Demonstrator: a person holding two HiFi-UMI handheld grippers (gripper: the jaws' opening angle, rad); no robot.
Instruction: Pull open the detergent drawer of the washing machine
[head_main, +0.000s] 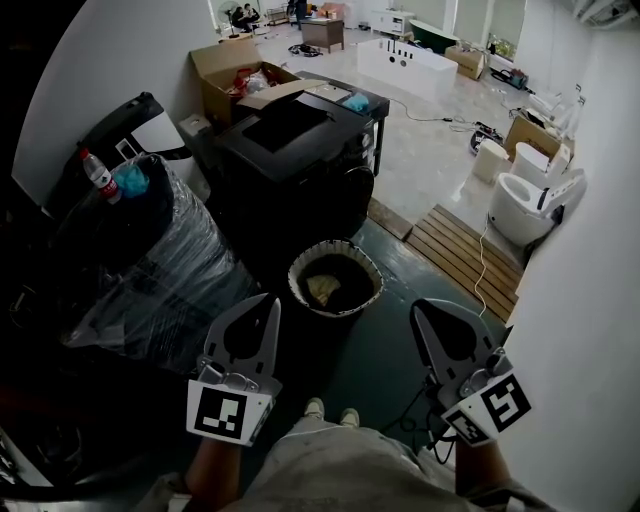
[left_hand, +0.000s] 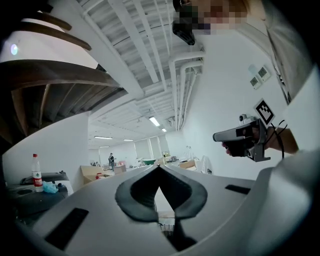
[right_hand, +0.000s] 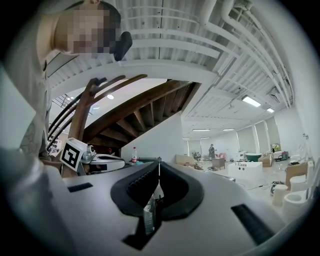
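Person's lap (head_main: 330, 465) filled bottom centre of head view, shoes (head_main: 332, 410) just above. Left claw (head_main: 272, 302) sat lower left, right claw (head_main: 418, 306) lower right, both pointed up-frame. Woven basket (head_main: 300, 268) stood on floor beyond tips, between them. Dark washing machine (head_main: 290, 150) stood upper centre, well apart from both claws; drawer too dark to make out.

Left gripper view: left claw (left_hand: 159, 169) pinched together, nothing in it; right claw (left_hand: 216, 136) showed at frame's right.

Right gripper view: right claw (right_hand: 159, 165) fully closed, empty; bottle (right_hand: 134, 154) stood left of centre.
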